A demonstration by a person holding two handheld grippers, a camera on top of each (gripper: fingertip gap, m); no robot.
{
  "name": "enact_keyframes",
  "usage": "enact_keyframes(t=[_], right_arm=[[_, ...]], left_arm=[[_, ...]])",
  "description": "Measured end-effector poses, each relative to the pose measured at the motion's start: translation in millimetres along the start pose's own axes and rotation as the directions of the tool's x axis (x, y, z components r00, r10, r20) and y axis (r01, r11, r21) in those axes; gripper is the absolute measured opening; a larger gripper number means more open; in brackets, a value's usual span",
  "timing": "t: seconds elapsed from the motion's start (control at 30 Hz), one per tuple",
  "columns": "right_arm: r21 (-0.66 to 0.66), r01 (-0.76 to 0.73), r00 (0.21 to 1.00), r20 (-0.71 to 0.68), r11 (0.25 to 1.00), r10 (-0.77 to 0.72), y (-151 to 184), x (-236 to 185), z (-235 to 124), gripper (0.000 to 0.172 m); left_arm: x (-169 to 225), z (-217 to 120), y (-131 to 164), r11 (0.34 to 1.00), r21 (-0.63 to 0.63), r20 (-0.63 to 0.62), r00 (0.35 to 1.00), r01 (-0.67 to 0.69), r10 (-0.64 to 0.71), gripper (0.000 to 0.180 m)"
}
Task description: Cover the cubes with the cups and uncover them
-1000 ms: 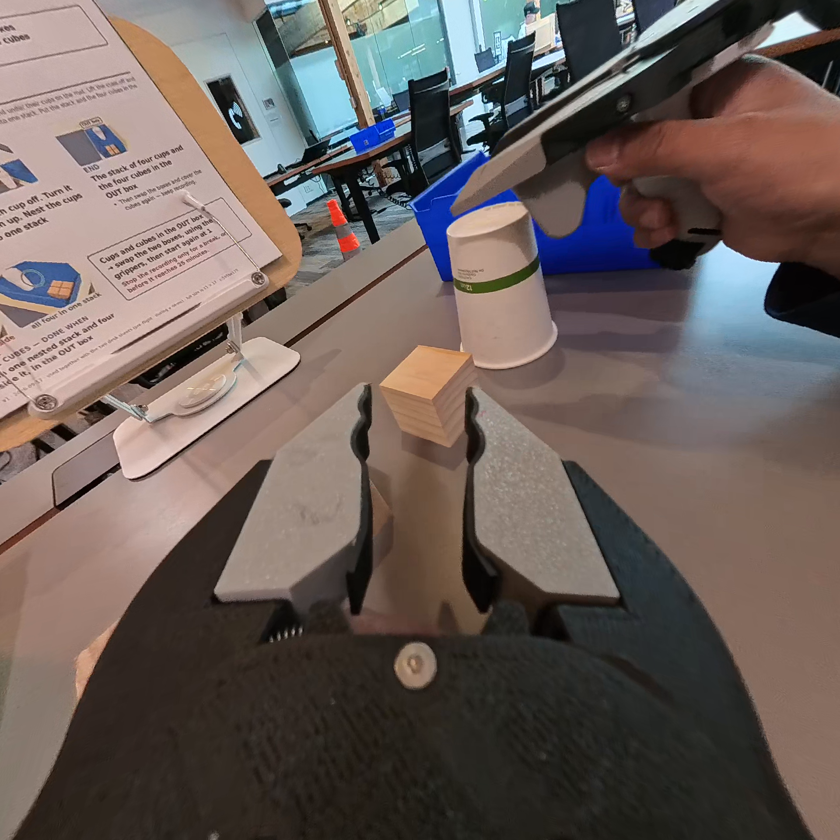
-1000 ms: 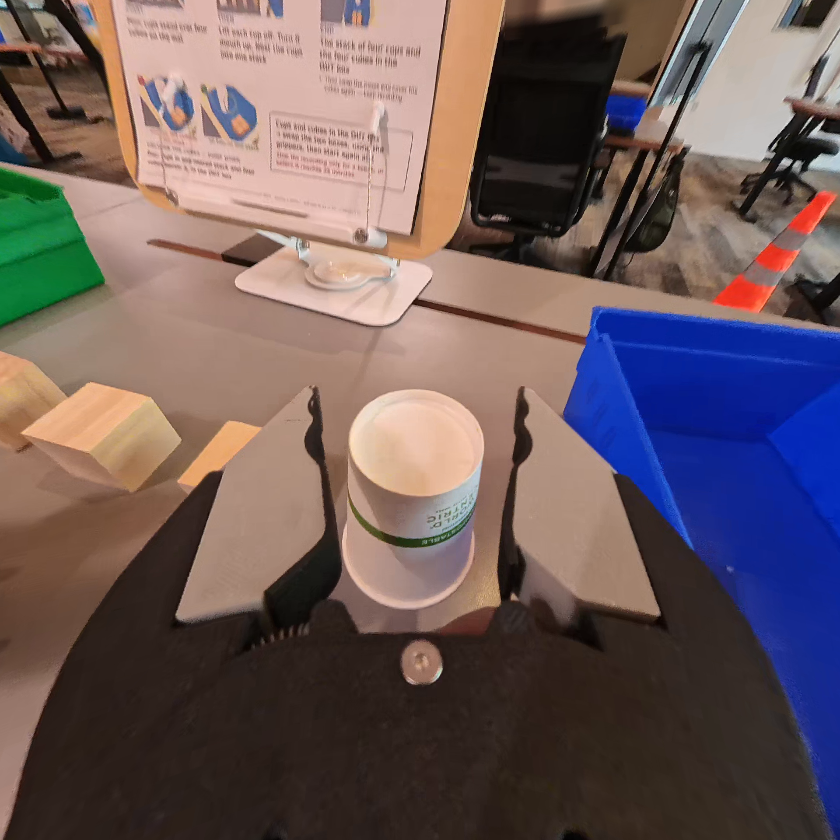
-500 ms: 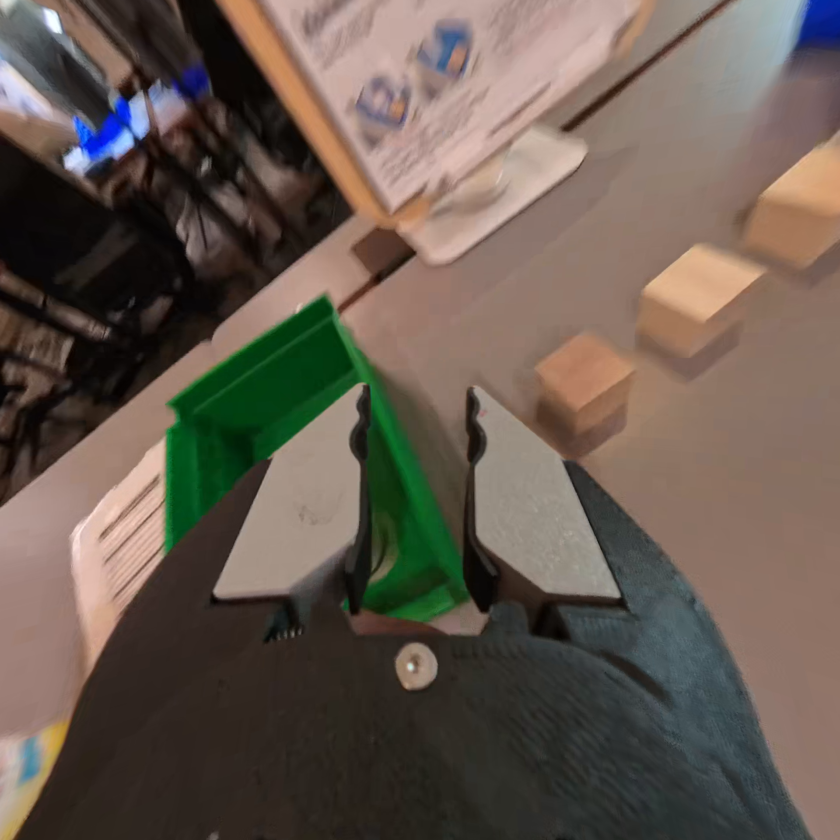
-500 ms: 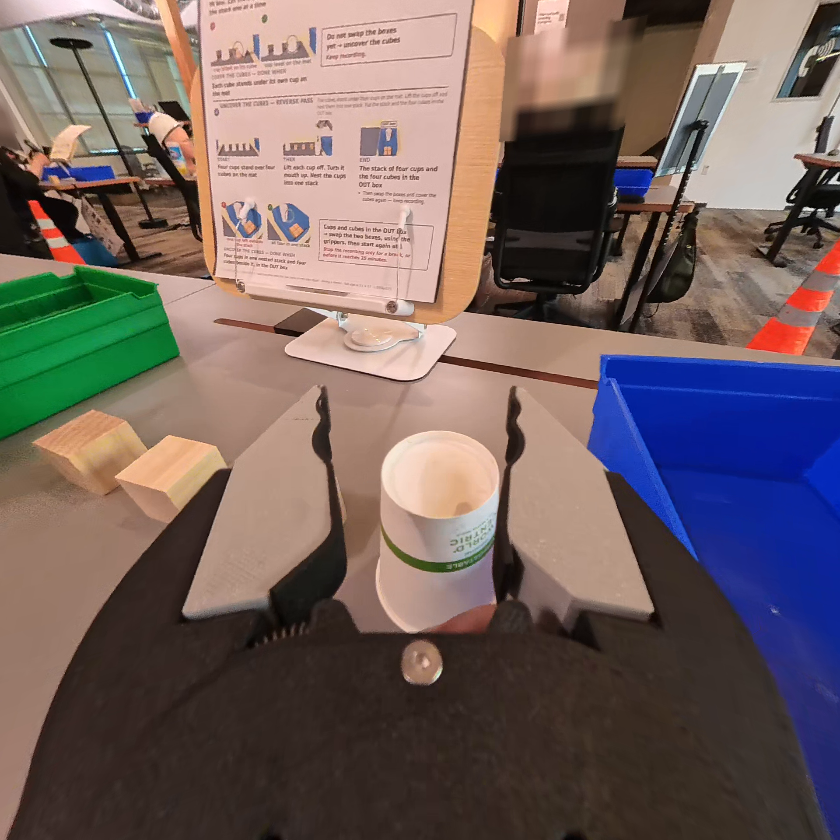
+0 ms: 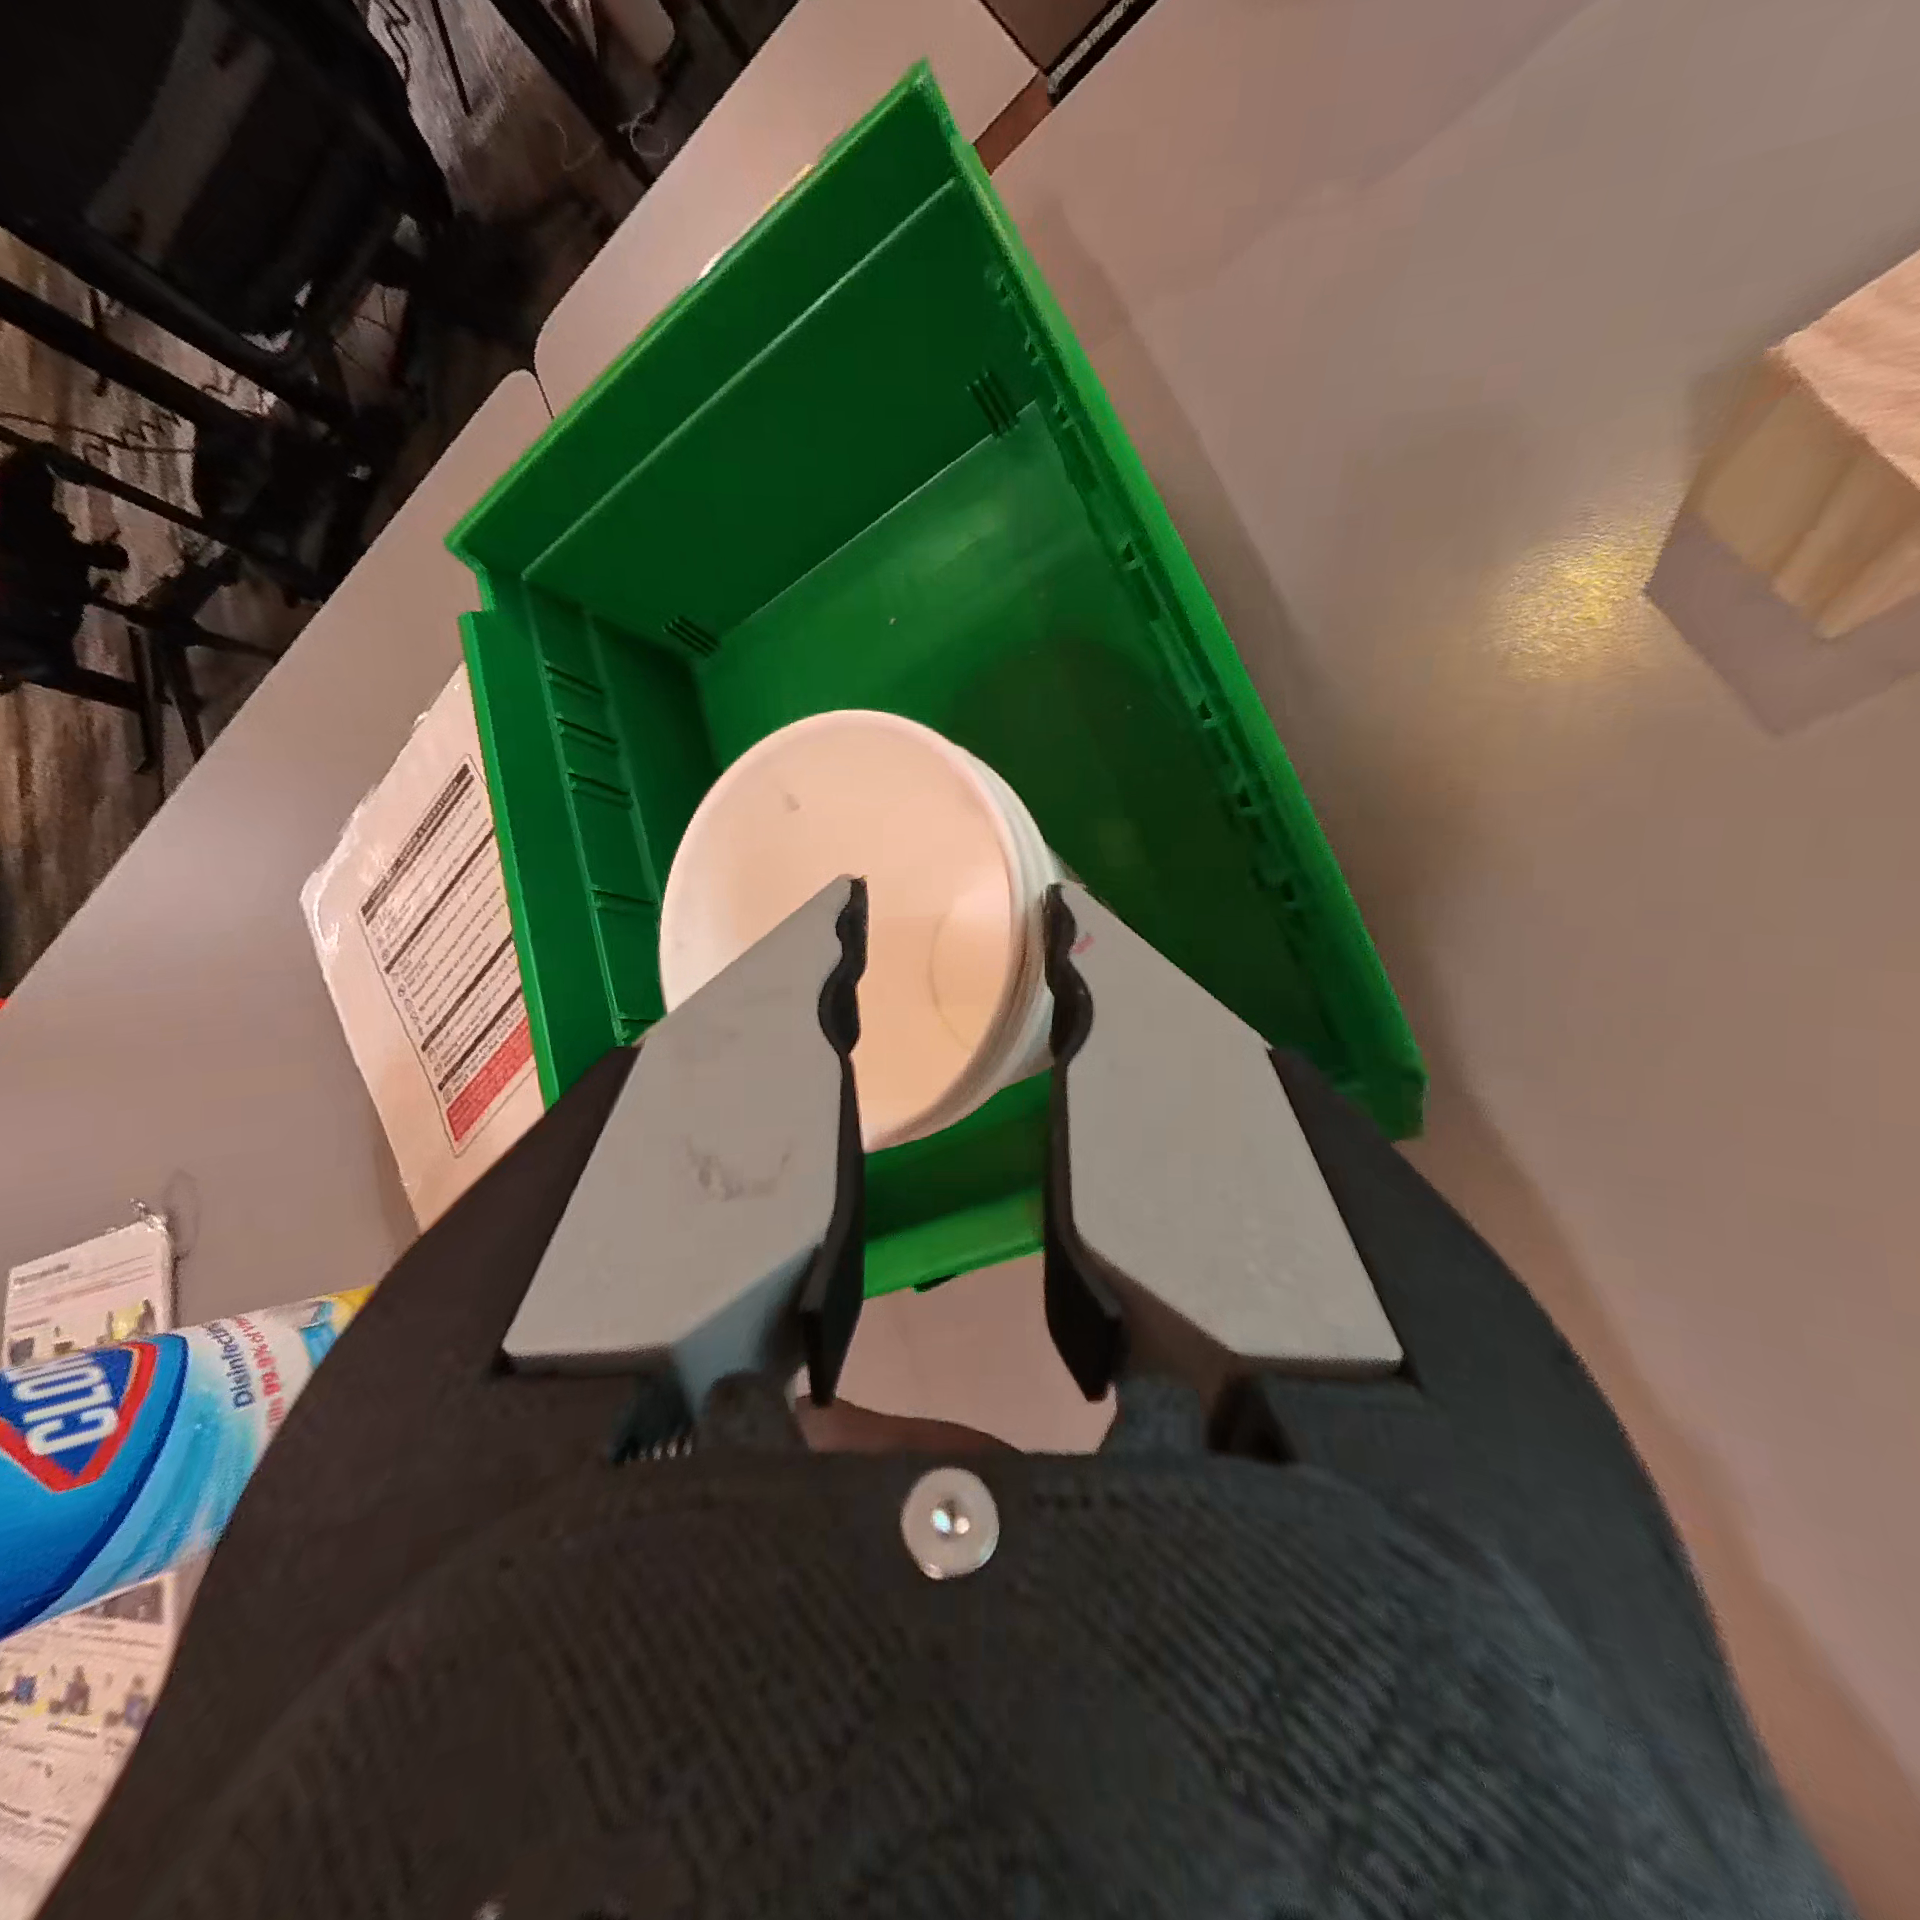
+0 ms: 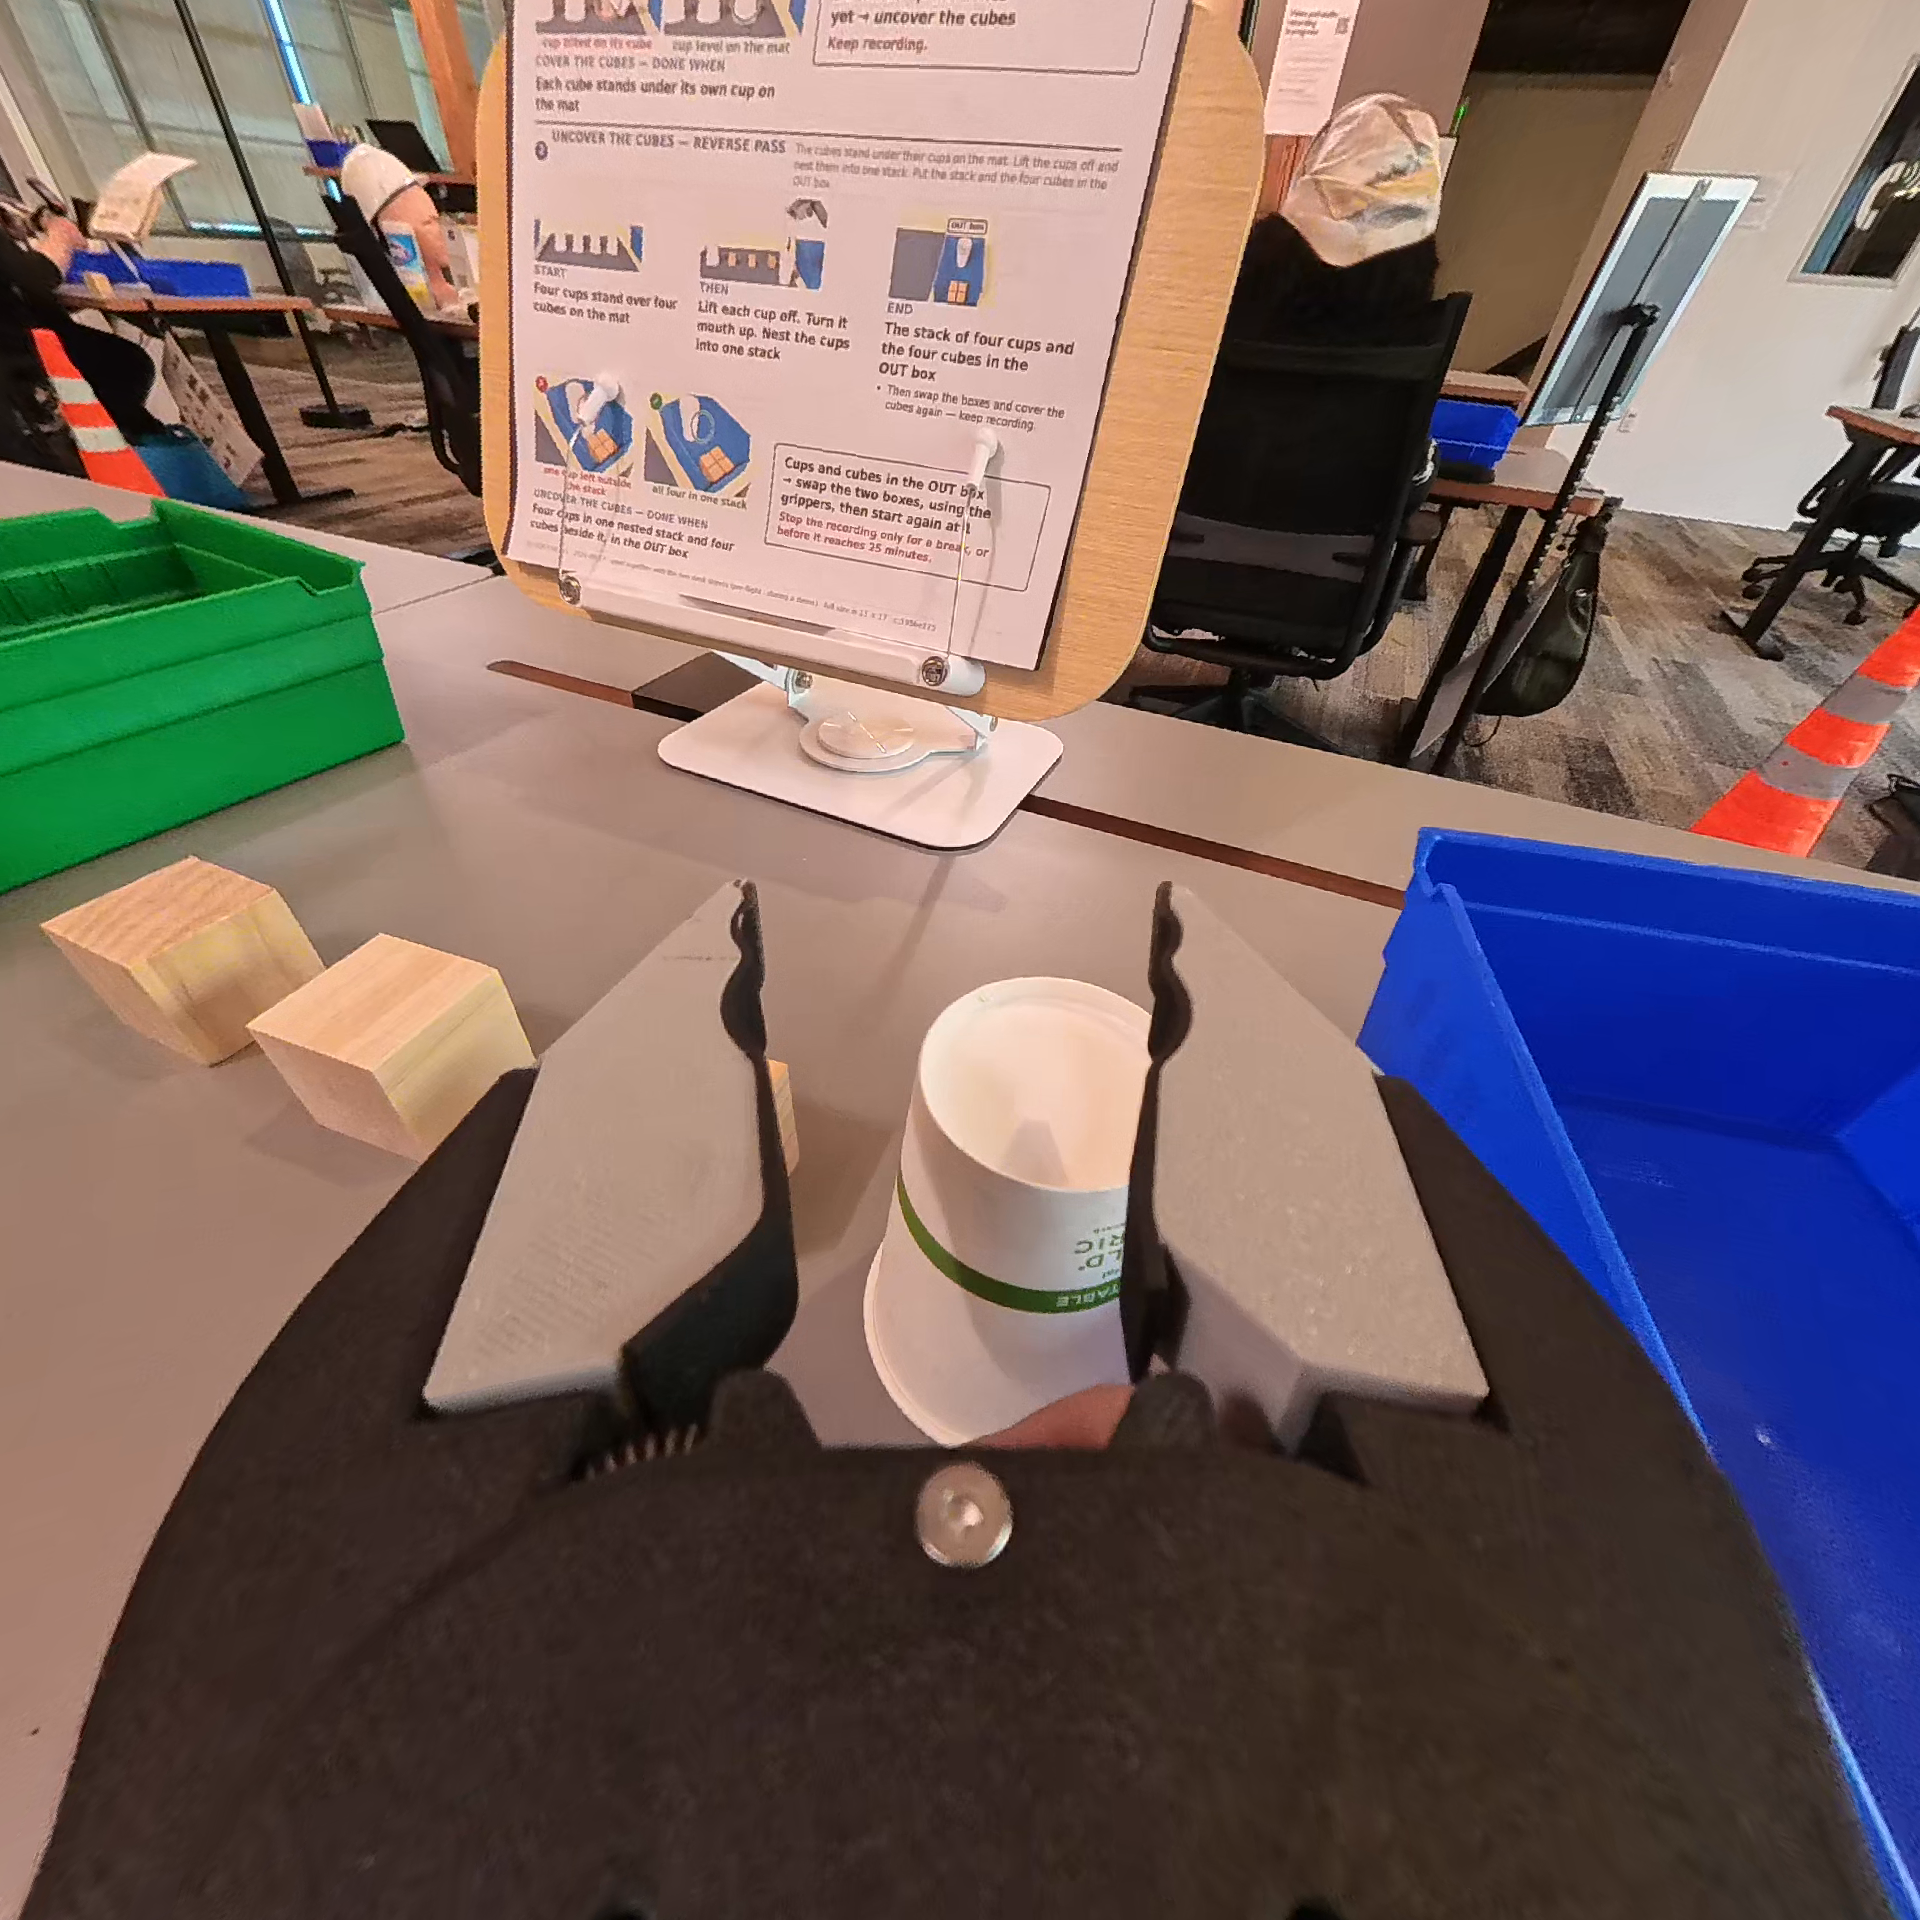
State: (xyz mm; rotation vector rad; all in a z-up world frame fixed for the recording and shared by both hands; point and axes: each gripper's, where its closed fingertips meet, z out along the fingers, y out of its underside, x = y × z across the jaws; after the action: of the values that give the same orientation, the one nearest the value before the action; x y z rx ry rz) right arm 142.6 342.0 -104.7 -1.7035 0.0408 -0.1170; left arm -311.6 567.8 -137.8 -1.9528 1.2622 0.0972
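Left wrist view: left gripper (image 5: 951, 904) open over nested cups (image 5: 831, 831) in green box (image 5: 1226, 727)

Print present, not transcribed. Beyond right tongs (image 6: 951, 904): white illustrated sheet on wooden board (image 6: 831, 312). Between its fingers: white paper cup with lettered green band (image 6: 997, 1236). Left of left tongs (image 5: 951, 894): blue-labelled bottle (image 5: 104, 1455), white black-and-red printed sheet (image 5: 436, 935).

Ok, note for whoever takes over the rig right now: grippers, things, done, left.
Left gripper: open, straddling the rim of the nested cups in the green bin.
Right gripper: open around an upside-down cup on the table; only its right finger touches.
Three cubes uncovered; what's under the cup is hidden.
To do: cover those cubes, then uncover all.
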Motion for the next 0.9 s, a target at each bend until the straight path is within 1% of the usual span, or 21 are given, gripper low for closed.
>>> enact_keyframes(t=[0.03, 0.07, 0.13, 0.2, 0.27, 0.37, 0.53, 0.6, 0.73, 0.9], right_arm=[[0.002, -0.003, 1.000, 0.001, 1.000, 0.003, -0.4, 0.3, -0.4, 0.073], [0.004, -0.006, 1.000, 0.001, 1.000, 0.006, -1.0, 0.9, -0.8, 0.073], [0.009, -0.010, 1.000, 0.003, 1.000, 0.010, -2.1, 1.2, -1.7, 0.073], [0.008, -0.013, 1.000, 0.007, 1.000, 0.013, -1.9, 0.8, -1.6, 0.073], [0.008, -0.008, 1.000, 0.006, 1.000, 0.008, -2.1, 0.5, -1.6, 0.073], [0.008, -0.003, 1.000, 0.004, 1.000, 0.003, -2.0, 0.0, -1.5, 0.073], [0.009, -0.009, 1.000, 0.004, 1.000, 0.009, -2.1, 0.9, -1.8, 0.072], [0.010, -0.010, 1.000, 0.004, 1.000, 0.010, -2.4, 1.1, -1.8, 0.072], [0.013, -0.009, 1.000, 0.004, 1.000, 0.009, -2.9, 0.8, -2.1, 0.072], [0.005, -0.004, 1.000, 0.006, 1.000, 0.003, -1.4, -0.2, -1.2, 0.072]], left_arm=[[0.0, 1.6, 0.9, 1.000, -0.003, -0.009, 1.000, 0.010, -0.010, 0.031], [0.1, 2.3, 1.0, 1.000, -0.002, -0.017, 1.000, 0.019, -0.019, 0.026], [-1.7, 1.3, -0.9, 1.000, 0.011, -0.011, 1.000, 0.023, -0.023, 0.007], [-1.3, -1.6, -3.0, 1.000, 0.021, -0.018, 1.000, 0.017, -0.016, 0.008], [1.0, -4.5, -5.7, 0.999, 0.029, -0.045, 0.998, 0.034, -0.032, 0.017], [-0.3, -5.2, -5.4, 0.999, 0.025, -0.046, 0.998, 0.039, -0.038, 0.002], [2.7, -4.4, -2.2, 0.999, 0.018, -0.069, 0.997, 0.044, -0.043, 0.002], [5.8, -3.7, -0.6, 0.999, 0.014, -0.090, 0.995, 0.049, -0.048, 0.010], [-0.1, -3.2, -0.8, 0.998, 0.020, -0.067, 0.996, 0.068, -0.066, 0.001], [-3.8, -4.2, -1.2, 0.998, 0.026, -0.055, 0.996, 0.065, -0.064, 0.001]])
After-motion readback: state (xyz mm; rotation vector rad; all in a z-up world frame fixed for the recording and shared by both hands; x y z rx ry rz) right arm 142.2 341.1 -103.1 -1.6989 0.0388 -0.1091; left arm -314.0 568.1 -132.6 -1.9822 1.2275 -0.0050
